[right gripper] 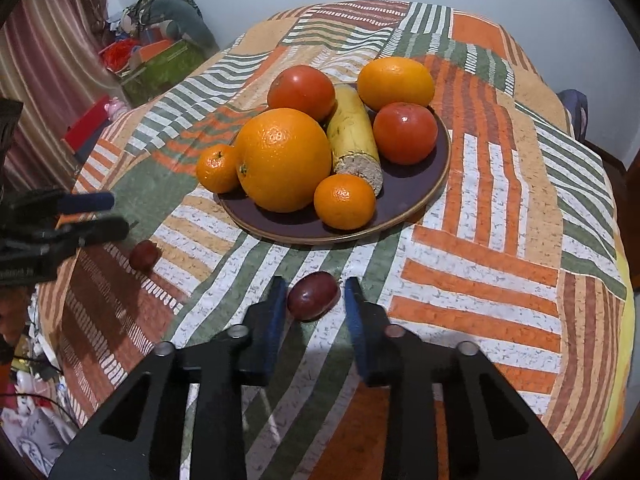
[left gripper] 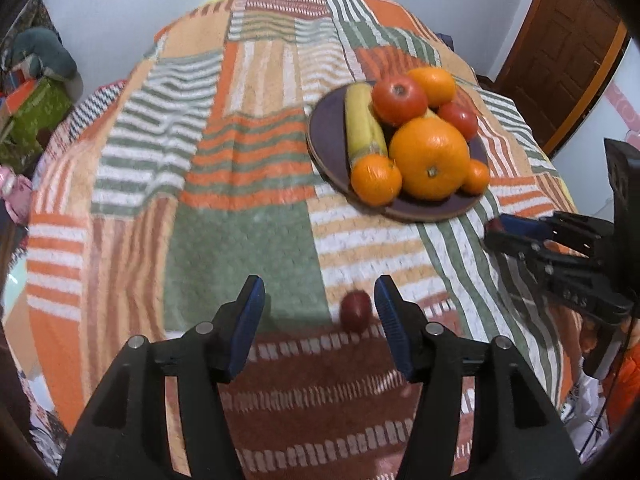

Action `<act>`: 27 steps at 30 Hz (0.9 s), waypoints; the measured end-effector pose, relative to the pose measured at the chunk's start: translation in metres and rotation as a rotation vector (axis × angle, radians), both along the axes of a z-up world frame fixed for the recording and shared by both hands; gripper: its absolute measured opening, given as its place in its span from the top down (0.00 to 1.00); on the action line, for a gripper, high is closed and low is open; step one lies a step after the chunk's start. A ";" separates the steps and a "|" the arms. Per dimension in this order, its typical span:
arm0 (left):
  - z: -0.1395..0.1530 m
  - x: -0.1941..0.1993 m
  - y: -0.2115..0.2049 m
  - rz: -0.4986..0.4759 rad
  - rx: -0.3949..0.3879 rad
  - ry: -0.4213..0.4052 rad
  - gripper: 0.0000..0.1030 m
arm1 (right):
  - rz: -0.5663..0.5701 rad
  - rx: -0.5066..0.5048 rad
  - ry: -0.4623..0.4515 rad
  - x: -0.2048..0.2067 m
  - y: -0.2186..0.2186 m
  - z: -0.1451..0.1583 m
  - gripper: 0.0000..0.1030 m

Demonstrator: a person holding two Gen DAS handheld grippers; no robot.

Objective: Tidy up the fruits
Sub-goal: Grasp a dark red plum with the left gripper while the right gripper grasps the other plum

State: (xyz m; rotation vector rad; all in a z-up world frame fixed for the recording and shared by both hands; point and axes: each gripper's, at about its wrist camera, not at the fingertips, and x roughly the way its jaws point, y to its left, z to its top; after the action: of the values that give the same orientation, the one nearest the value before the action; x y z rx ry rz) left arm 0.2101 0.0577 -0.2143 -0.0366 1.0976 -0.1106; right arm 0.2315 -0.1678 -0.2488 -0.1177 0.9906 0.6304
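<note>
A dark plate point(right gripper: 408, 200) on the striped cloth holds a big orange point(right gripper: 282, 158), small mandarins, tomatoes and a yellow banana piece point(right gripper: 352, 136); the plate also shows in the left wrist view point(left gripper: 328, 136). Two dark red grapes lie loose on the cloth. One grape point(right gripper: 313, 296) lies between the open jaws of my right gripper point(right gripper: 314, 300), untouched. The other grape point(left gripper: 356, 311) lies between the open jaws of my left gripper point(left gripper: 320, 304), close to the right finger; it also shows in the right wrist view point(right gripper: 144, 255).
The table has rounded edges under the patchwork cloth point(left gripper: 240, 200). Boxes and clutter point(right gripper: 156, 60) sit on the floor to the left. A wooden door point(left gripper: 568, 48) stands at the far right. My right gripper shows in the left wrist view point(left gripper: 496, 232).
</note>
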 end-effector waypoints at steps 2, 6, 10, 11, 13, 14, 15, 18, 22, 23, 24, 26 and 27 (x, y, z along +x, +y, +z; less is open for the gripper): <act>-0.006 -0.002 -0.002 -0.006 -0.009 0.021 0.45 | -0.004 -0.007 -0.009 -0.002 0.001 0.001 0.78; -0.015 -0.007 -0.011 -0.028 -0.003 0.040 0.45 | -0.004 0.005 -0.008 -0.006 0.000 0.003 0.78; -0.022 -0.007 -0.016 -0.031 0.005 0.048 0.54 | -0.015 0.011 -0.011 -0.008 -0.004 0.005 0.78; -0.024 -0.006 -0.016 -0.027 0.006 0.050 0.60 | -0.018 0.011 -0.012 -0.008 -0.005 0.005 0.78; -0.026 -0.005 -0.015 -0.020 0.007 0.051 0.65 | -0.021 0.013 -0.014 -0.008 -0.006 0.006 0.78; -0.026 -0.005 -0.014 -0.019 -0.004 0.049 0.69 | -0.023 0.013 -0.016 -0.008 -0.007 0.007 0.78; -0.025 -0.005 -0.014 -0.021 -0.017 0.045 0.72 | -0.025 0.013 -0.018 -0.008 -0.008 0.007 0.78; -0.023 -0.005 -0.016 -0.035 -0.022 0.038 0.82 | -0.031 0.015 -0.020 -0.006 -0.009 0.007 0.78; -0.021 -0.007 -0.020 -0.049 -0.008 0.026 0.82 | -0.038 0.022 -0.016 -0.005 -0.010 0.007 0.78; -0.020 -0.007 -0.020 -0.049 -0.008 0.024 0.82 | -0.038 0.023 -0.017 -0.005 -0.010 0.007 0.78; -0.019 -0.006 -0.020 -0.048 -0.006 0.022 0.82 | -0.038 0.024 -0.017 -0.005 -0.011 0.008 0.78; -0.015 -0.006 -0.019 -0.045 -0.005 0.012 0.82 | -0.038 0.025 -0.021 -0.005 -0.011 0.009 0.78; -0.012 -0.004 -0.019 -0.043 -0.004 0.005 0.82 | -0.038 0.025 -0.024 -0.004 -0.012 0.010 0.78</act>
State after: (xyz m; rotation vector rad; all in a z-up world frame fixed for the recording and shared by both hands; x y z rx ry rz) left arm 0.2057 0.0390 -0.2267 -0.0174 1.1035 -0.1512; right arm 0.2270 -0.1794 -0.2388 -0.0839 0.9596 0.6047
